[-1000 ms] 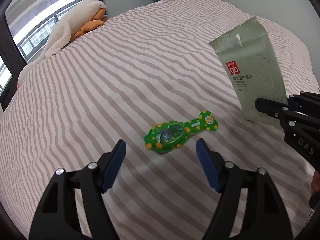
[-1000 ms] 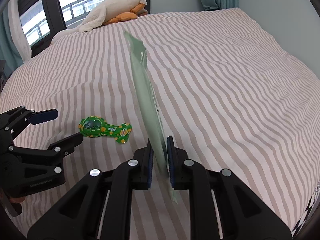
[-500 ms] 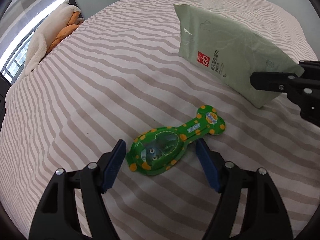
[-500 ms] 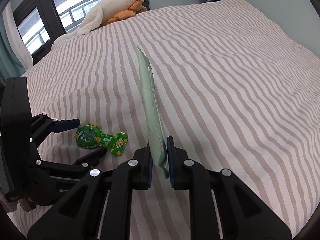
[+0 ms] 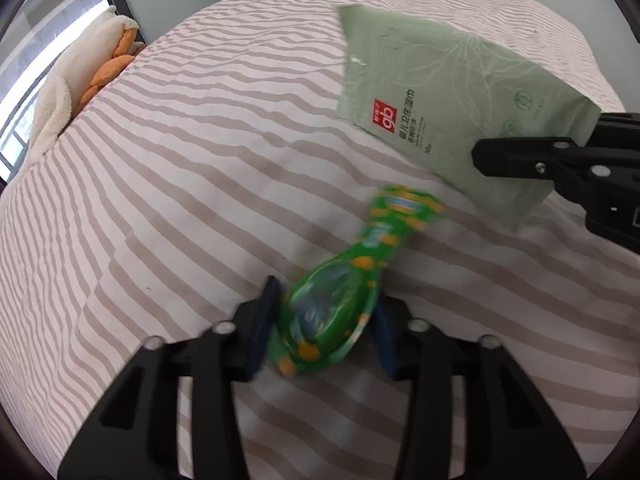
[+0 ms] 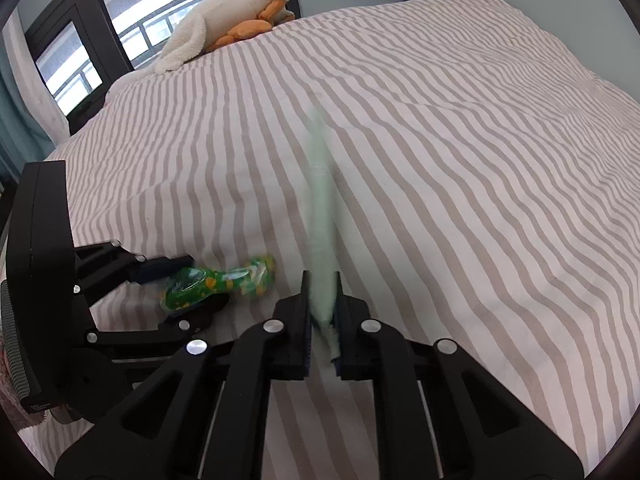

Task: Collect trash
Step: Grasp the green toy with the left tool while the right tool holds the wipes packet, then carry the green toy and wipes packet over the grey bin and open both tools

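Green wrapper [image 5: 340, 300]: lying between the blue pads [image 5: 262, 324] of the left gripper [image 5: 326, 326], its round end tilting up off the bedspread, its narrow spotted end reaching toward the pale pouch; it is showing blurred.
Left gripper: its jaws have just been closing and are now pressing on the wrapper from both sides, clenching it; in the right wrist view [image 6: 192, 284] the wrapper [image 6: 218, 282] is sitting between its two fingers.
Pale green pouch [image 5: 456, 120]: hanging lifted over the bedspread, its printed face turning toward the left camera, one corner gripped; seen edge-on and blurred from the right wrist [image 6: 322, 216].
Right gripper [image 6: 322, 312]: clamping tight on the lower edge of the pouch; in the left wrist view it is coming in from the right [image 5: 544, 156].
Striped bedspread [image 6: 460, 160]: carrying both pieces of trash near its close edge.
Plush toy [image 6: 224, 24]: white and orange, lying at the far side by the window [image 6: 76, 60], well apart from the grippers.
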